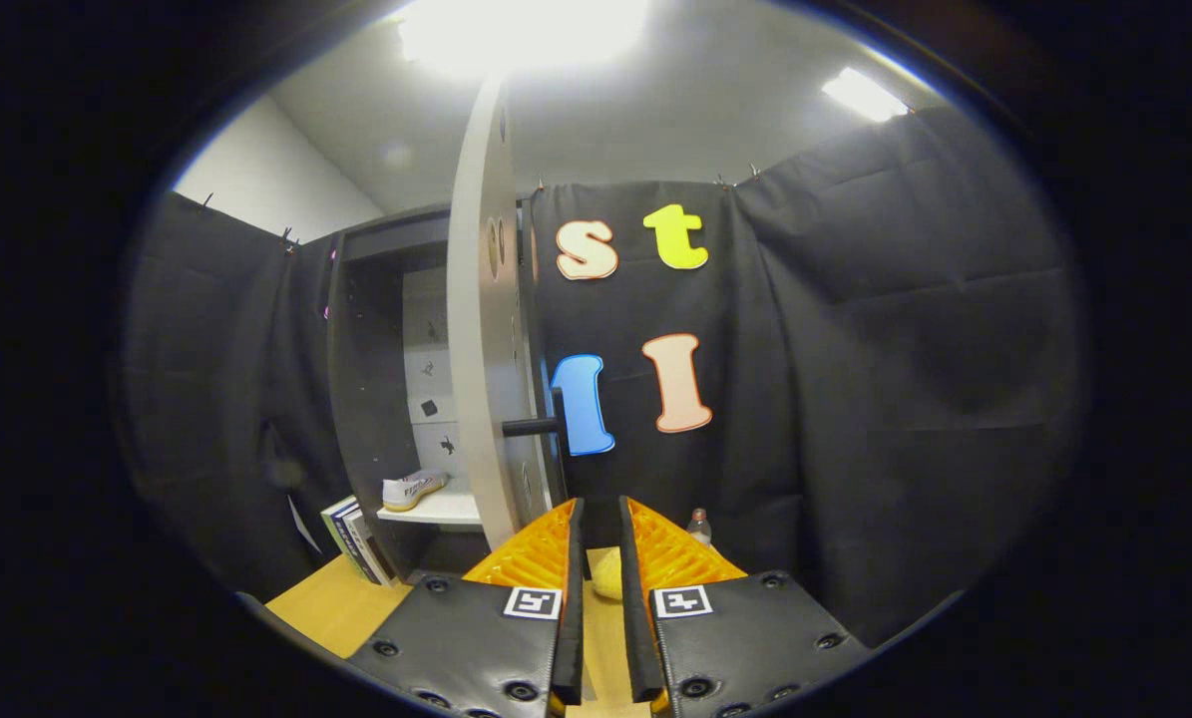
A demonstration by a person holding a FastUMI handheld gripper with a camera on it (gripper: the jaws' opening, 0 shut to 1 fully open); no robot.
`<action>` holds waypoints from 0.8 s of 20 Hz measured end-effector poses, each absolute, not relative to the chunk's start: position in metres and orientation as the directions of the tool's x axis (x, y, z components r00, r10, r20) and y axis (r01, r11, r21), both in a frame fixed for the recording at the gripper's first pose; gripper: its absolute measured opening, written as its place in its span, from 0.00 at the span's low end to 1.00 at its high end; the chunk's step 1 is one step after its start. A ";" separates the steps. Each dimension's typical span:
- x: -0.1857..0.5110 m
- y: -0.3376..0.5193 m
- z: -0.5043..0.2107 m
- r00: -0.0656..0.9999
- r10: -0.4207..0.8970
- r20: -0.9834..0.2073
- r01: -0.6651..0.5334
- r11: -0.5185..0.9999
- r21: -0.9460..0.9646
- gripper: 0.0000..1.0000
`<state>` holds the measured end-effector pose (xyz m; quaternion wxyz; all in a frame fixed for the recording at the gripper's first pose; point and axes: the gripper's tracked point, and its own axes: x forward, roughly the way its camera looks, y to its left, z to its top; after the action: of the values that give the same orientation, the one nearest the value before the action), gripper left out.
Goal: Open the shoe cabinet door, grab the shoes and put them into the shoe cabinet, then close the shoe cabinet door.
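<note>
Shoe [413,489]: one, light-coloured, lying on its side on the pale shelf [436,511] inside the cabinet; a second not visible.
Cabinet [386,379]: one, dark, standing open, left of the fingers and beyond them.
Door [483,309]: one, pale, swung out and seen nearly edge-on, just ahead of the left finger.
Handle [533,427]: one dark bar jutting from the door's outer face, above the fingertips and apart from them.
Gripper [596,529]: fingers nearly together with a narrow gap, pinching nothing, aimed past the door's edge.
Step in hand: apparently the last one, closing the door, judging by the shoe already shelved.
Next move: probably rise to the handle or press the outer face, then sweep left to swing the door shut; care to avoid slipping off the thin edge.
Books [354,540]: a few, leaning by the cabinet's foot on the wooden floor [331,603].
Yellow round thing [607,575]: one, between the fingers and beyond them, kind unclear.
Bottle [698,526]: one, small, beyond the right finger.
</note>
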<state>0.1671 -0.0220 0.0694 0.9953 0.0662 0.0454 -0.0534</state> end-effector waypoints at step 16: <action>0.182 0.080 0.058 0.984 0.180 -0.016 -0.180 0.983 0.020 0.98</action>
<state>0.1820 0.0800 0.0583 0.9958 0.0092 0.0087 0.0904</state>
